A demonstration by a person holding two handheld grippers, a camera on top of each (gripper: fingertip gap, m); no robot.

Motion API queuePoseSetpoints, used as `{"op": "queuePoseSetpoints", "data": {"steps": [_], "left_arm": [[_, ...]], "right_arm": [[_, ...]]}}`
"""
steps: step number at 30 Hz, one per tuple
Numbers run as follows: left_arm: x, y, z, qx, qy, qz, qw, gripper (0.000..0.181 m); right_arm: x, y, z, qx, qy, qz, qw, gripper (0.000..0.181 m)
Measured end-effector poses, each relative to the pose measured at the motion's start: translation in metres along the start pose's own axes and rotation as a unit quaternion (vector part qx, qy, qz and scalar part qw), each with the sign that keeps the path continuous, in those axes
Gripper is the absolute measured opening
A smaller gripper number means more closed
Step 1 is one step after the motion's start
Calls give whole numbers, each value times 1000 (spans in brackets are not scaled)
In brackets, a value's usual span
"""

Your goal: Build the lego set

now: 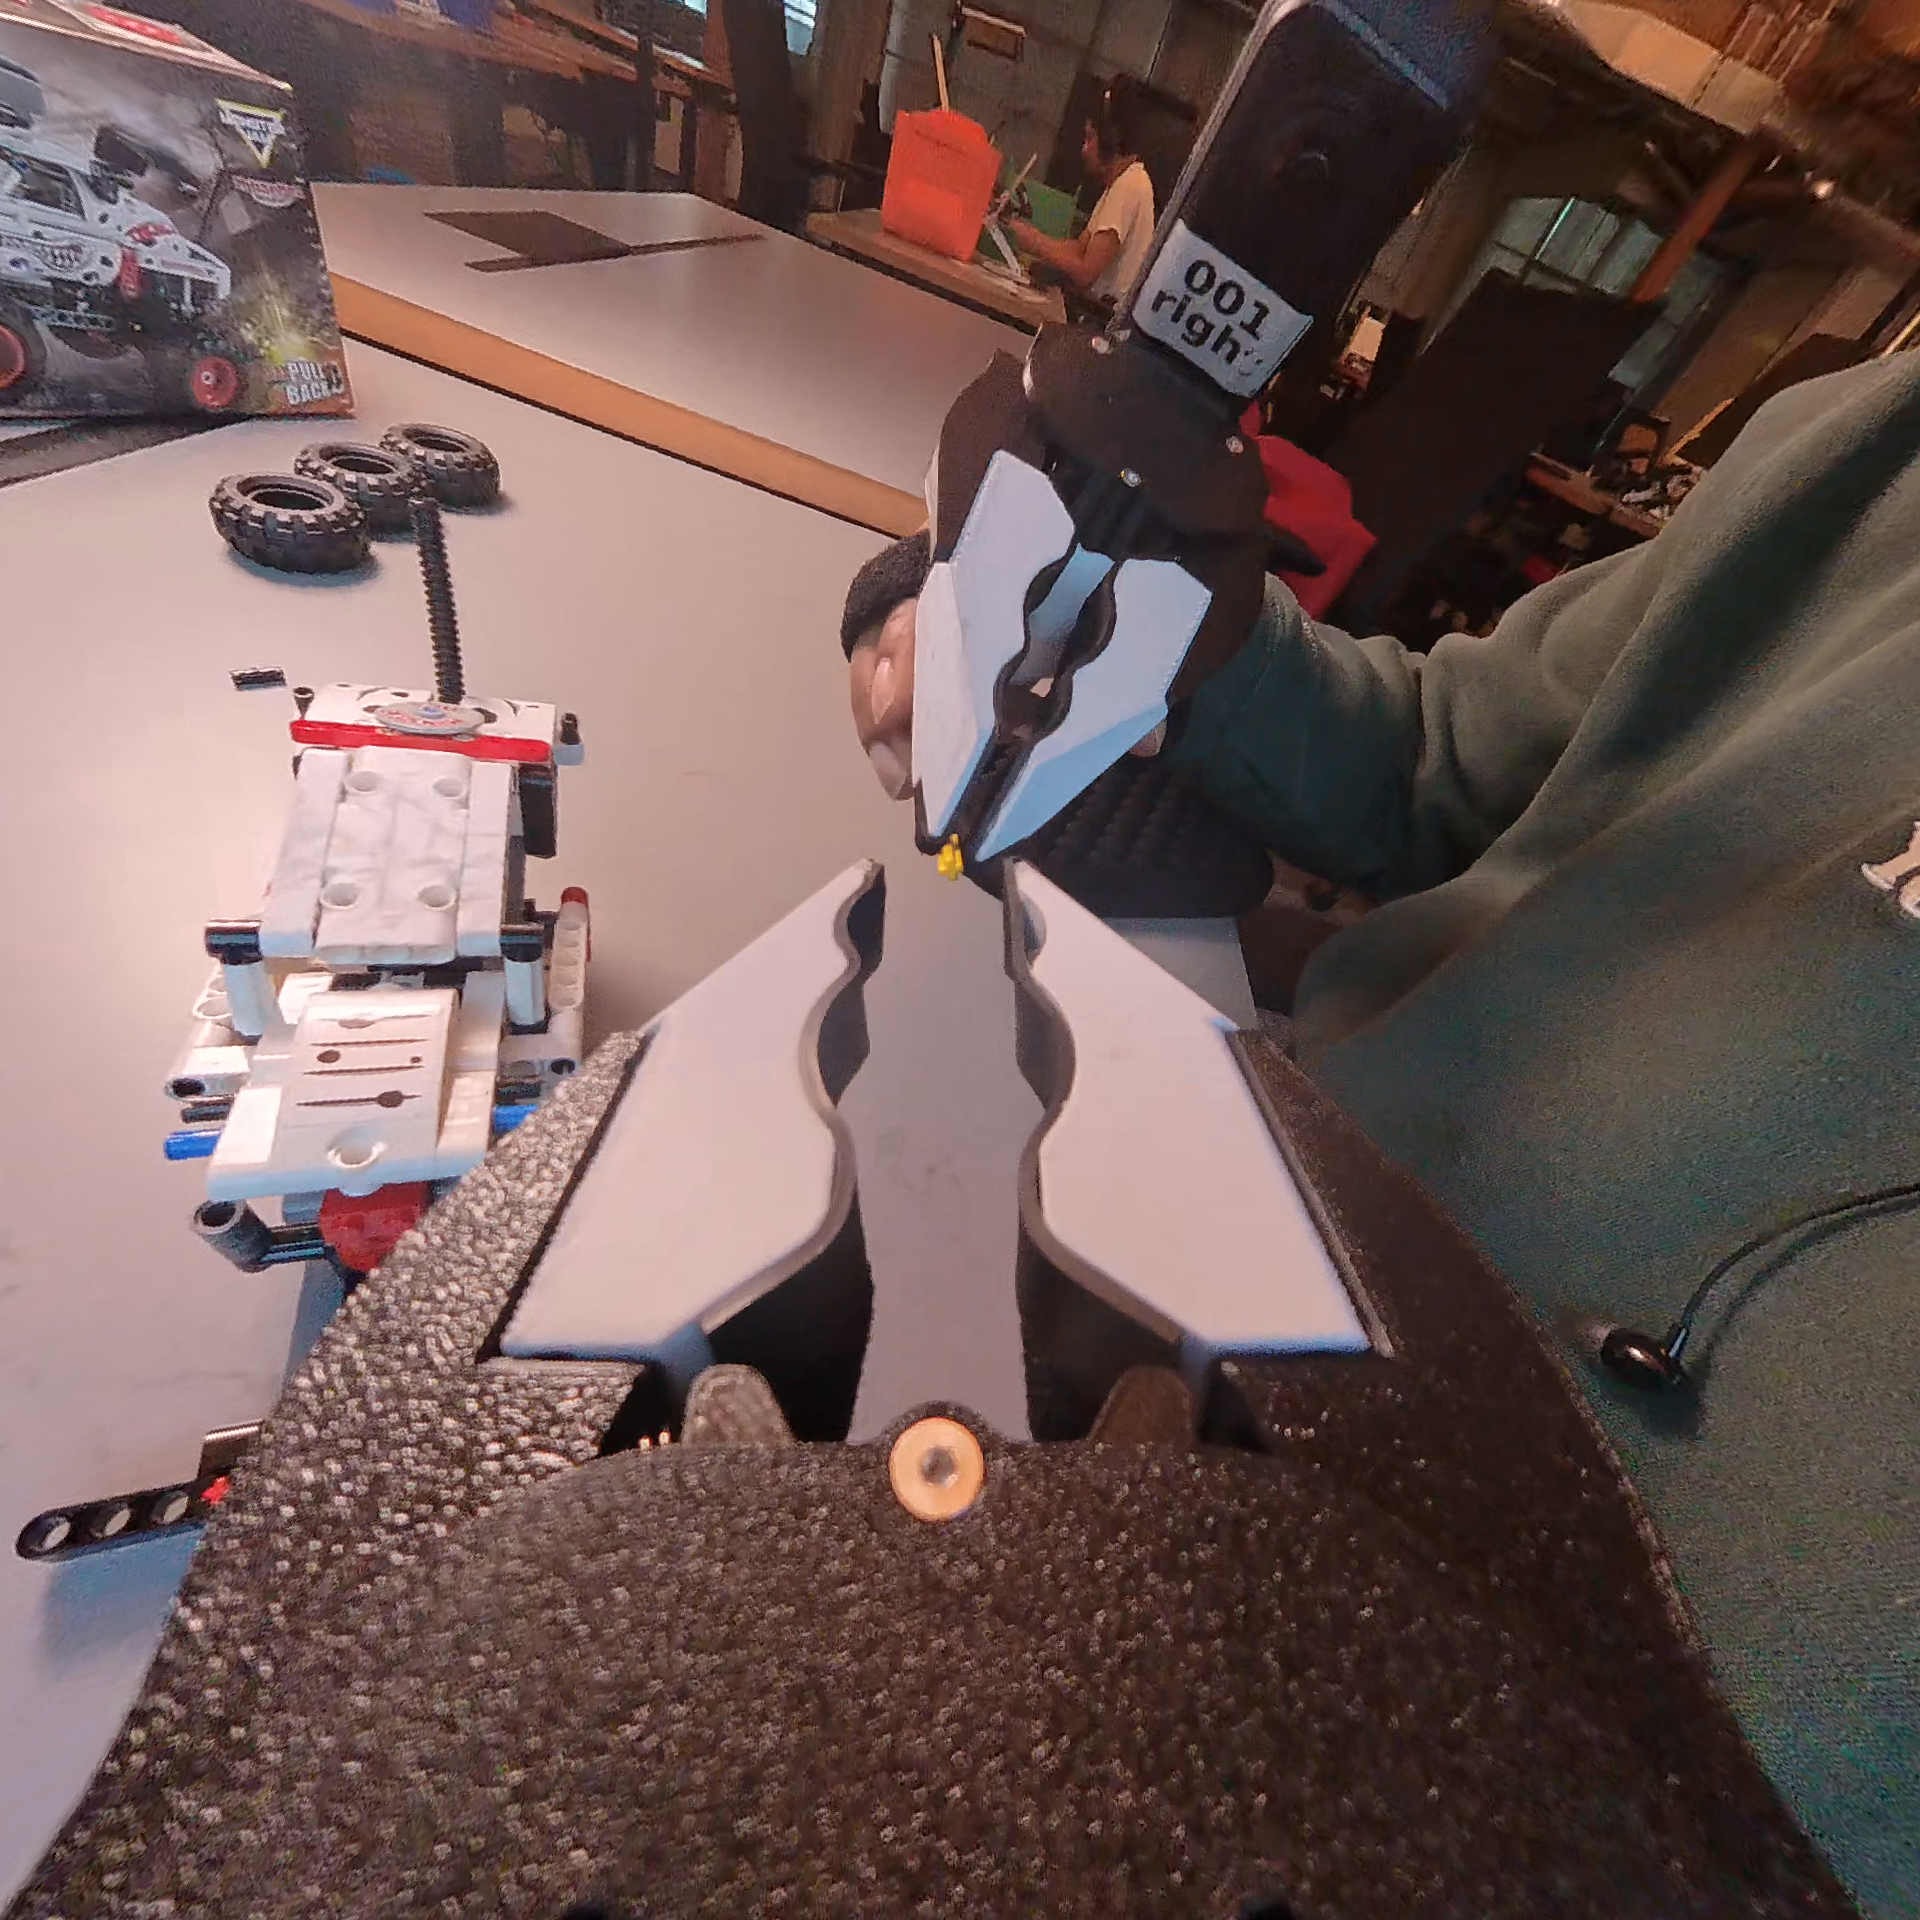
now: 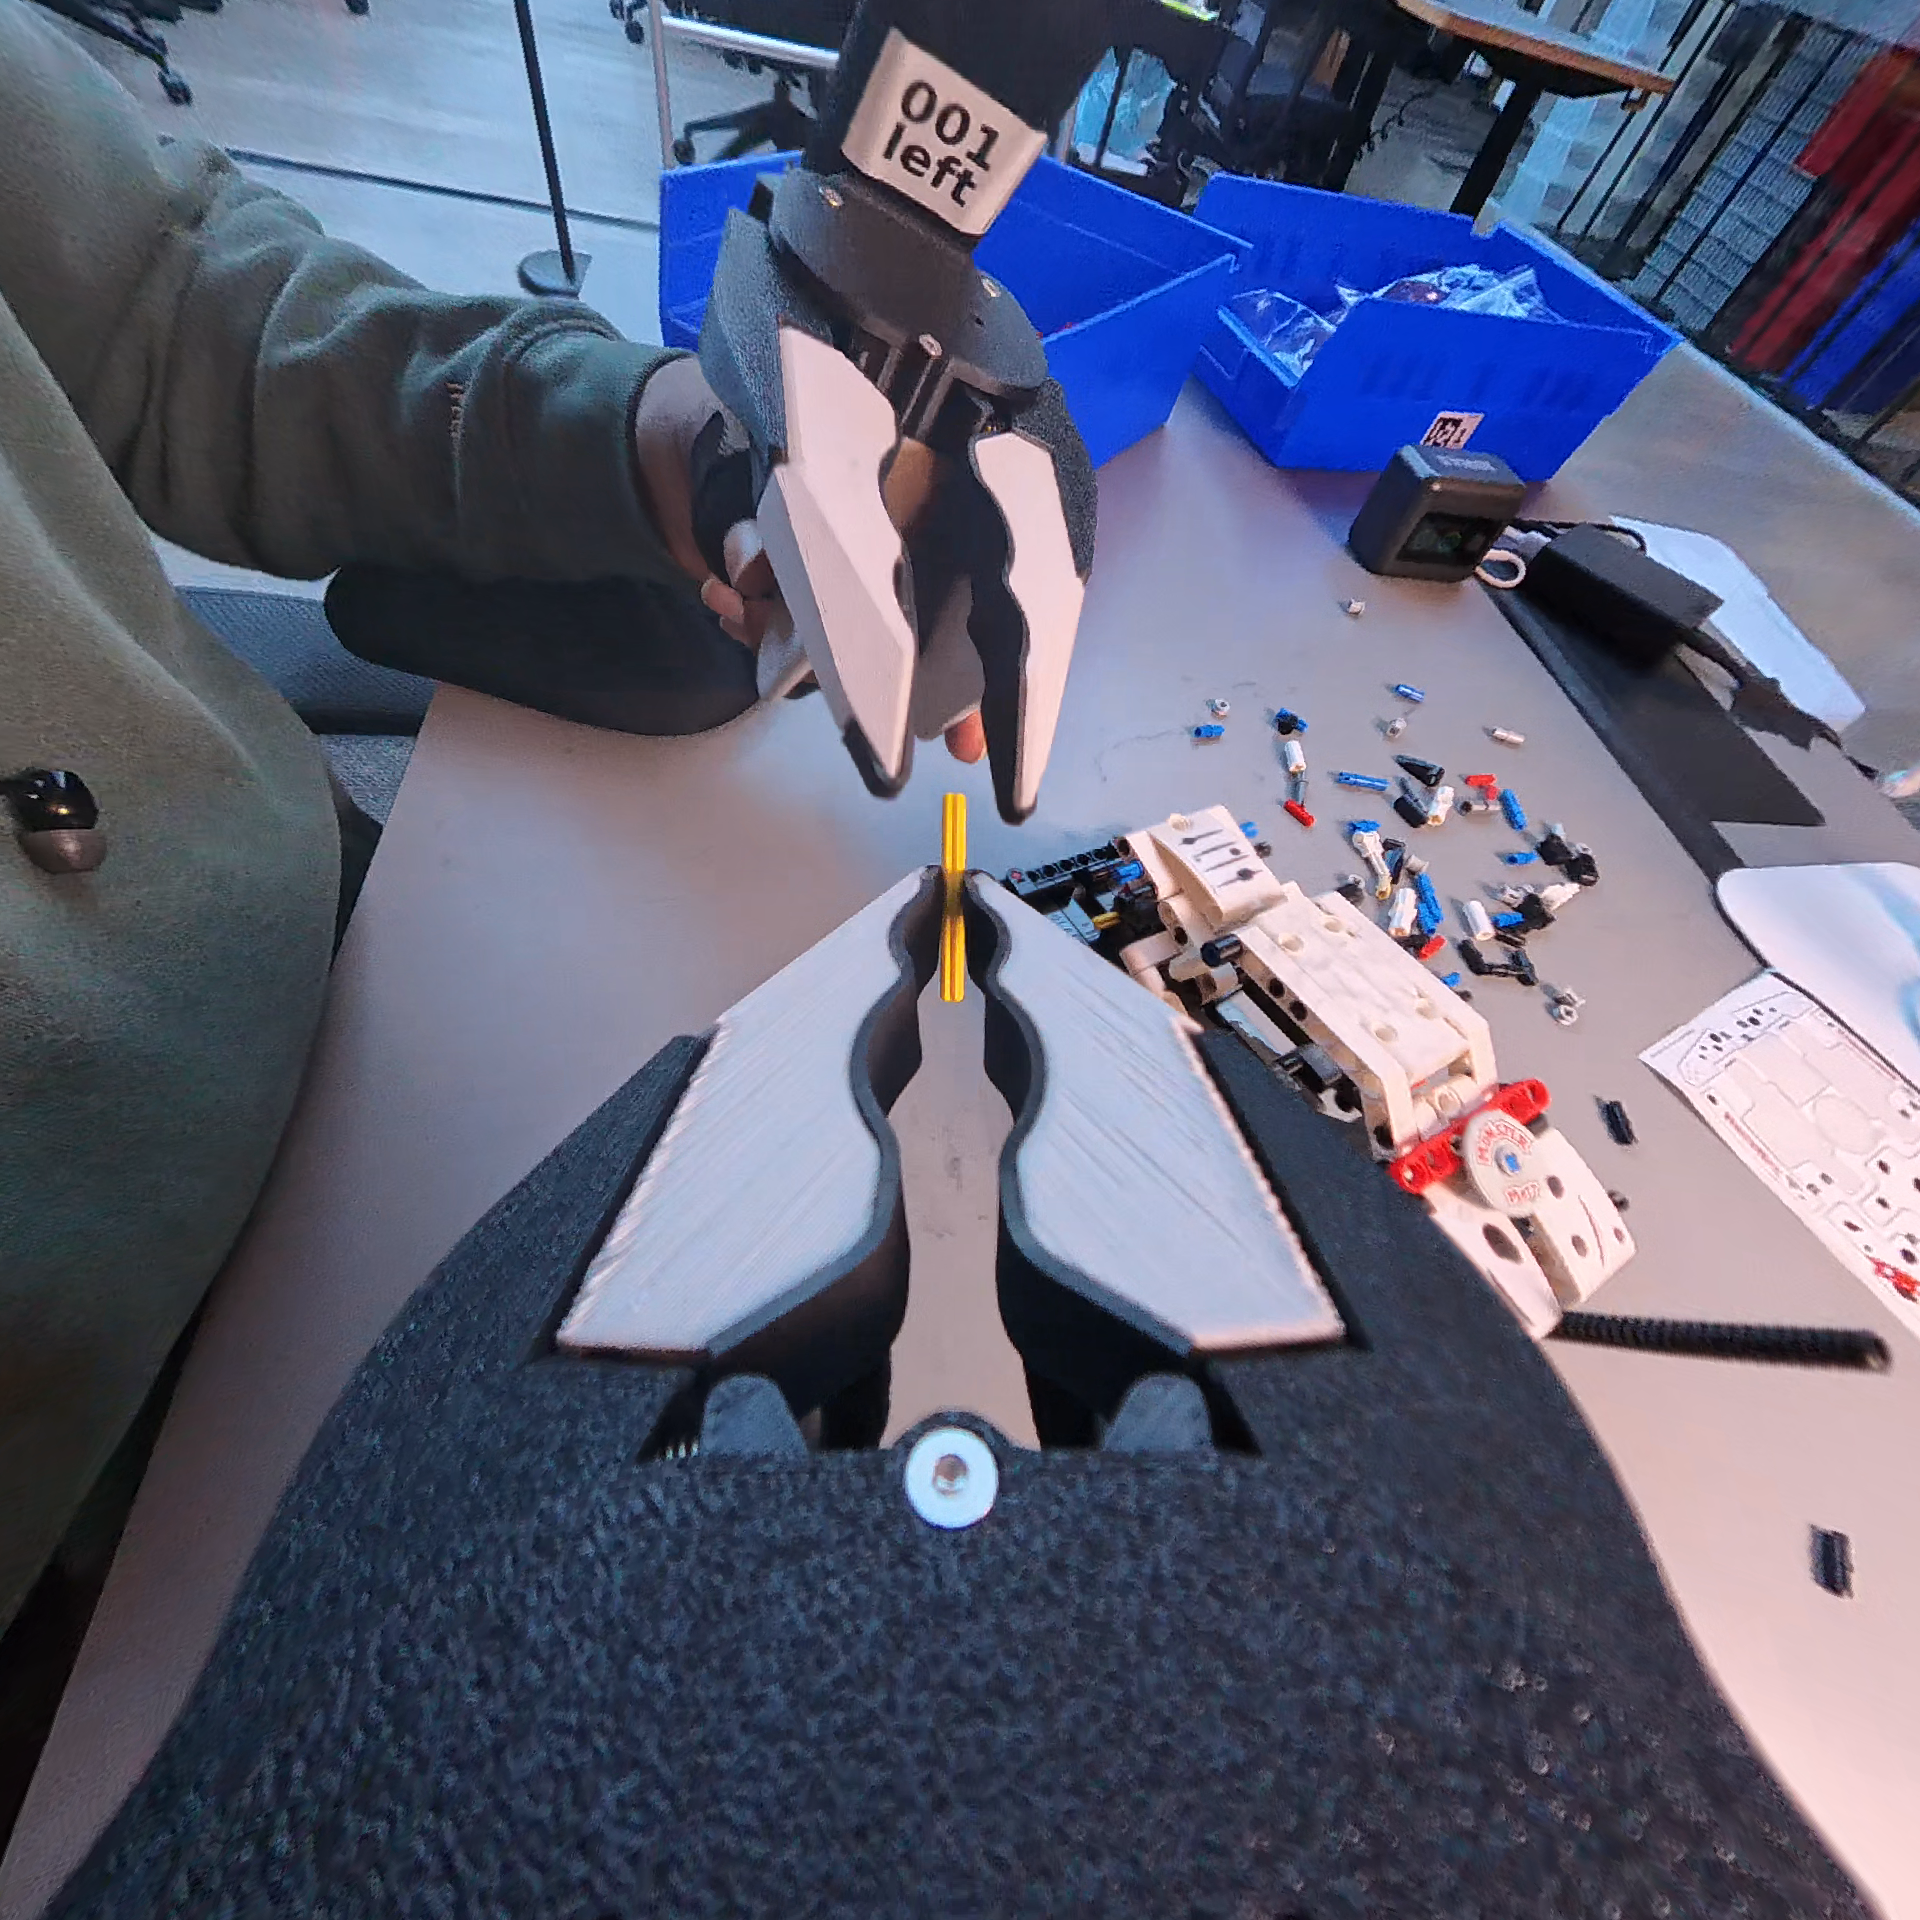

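While the left wrist view caught only the end of the yellow axle point(image 1: 948, 858) as a small cross-shaped nub, the right wrist view showed its whole length: a thin, ribbed, bright yellow rod point(image 2: 952, 896) standing upright between the fingertips. The right gripper point(image 2: 948, 883) was clenched on the axle about halfway along it, so that part of the rod rose clear above the tips and part hung down into the gap between the fingers. The left gripper point(image 1: 943, 878) was released, its jaws apart with nothing between them, and it faced the right gripper tip to tip, the axle's end just beside its opening but not touching.

Only the left wrist view showed three black tyres point(image 1: 353, 494) lying together near the far edge of the tabletop point(image 1: 665, 665), the set's box point(image 1: 156, 208) standing behind them, and a short black beam point(image 1: 109, 1525) near the near edge. Only the right wrist view showed the scatter of small loose pieces point(image 2: 1455, 842) in blue, black, white and red, the sticker sheet point(image 2: 1808, 1132) at the tabletop's right edge, two blue bins point(image 2: 1403, 343) at the far edge, and a small black camera point(image 2: 1439, 514) before them.

Both views held the half-built truck point(image 1: 384, 935), mostly white with a red bar at one end, resting on the tabletop well apart from the axle. A black ribbed hose point(image 2: 1725, 1342) lay beside its red end.
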State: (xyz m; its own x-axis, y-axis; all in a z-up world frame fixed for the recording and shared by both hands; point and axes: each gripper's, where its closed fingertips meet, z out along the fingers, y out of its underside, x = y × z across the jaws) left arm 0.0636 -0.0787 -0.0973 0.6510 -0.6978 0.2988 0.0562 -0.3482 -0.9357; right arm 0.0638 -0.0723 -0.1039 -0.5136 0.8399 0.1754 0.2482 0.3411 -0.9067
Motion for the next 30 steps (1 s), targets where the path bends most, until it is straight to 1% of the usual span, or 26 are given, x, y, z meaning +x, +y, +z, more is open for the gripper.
{"op": "queuePoseSetpoints", "data": {"steps": [3, 6, 11, 15, 19, 22, 26, 30], "left_arm": [[2, 0, -1, 4, 8, -3, 1000, 11], [2, 2, 0, 2, 6, 7, 1000, 5], [1, 2, 0, 12, 15, -11, 1000, 4], [-2, -7, -3, 56, 42, -70, 995, 4], [-5, -19, -9, 112, 88, -143, 979, 3], [-8, -27, -15, 148, 121, -195, 962, 3], [-10, -30, -17, 171, 157, -242, 942, 4], [-11, -29, -16, 173, 167, -258, 936, 3]], "right_arm": [[-3, -2, 2, -2, 1, -9, 1000, 3], [-2, -3, 4, -4, 0, -10, 1000, 3], [-1, -2, 4, 10, -3, -5, 1000, 3], [4, -10, 2, 59, 11, 1, 998, 4], [9, -18, 1, 99, 43, -30, 994, 14], [14, -24, -1, 120, 82, -70, 987, 14], [17, -27, -1, 128, 114, -101, 980, 10], [19, -28, -3, 134, 127, -105, 977, 8]]}}
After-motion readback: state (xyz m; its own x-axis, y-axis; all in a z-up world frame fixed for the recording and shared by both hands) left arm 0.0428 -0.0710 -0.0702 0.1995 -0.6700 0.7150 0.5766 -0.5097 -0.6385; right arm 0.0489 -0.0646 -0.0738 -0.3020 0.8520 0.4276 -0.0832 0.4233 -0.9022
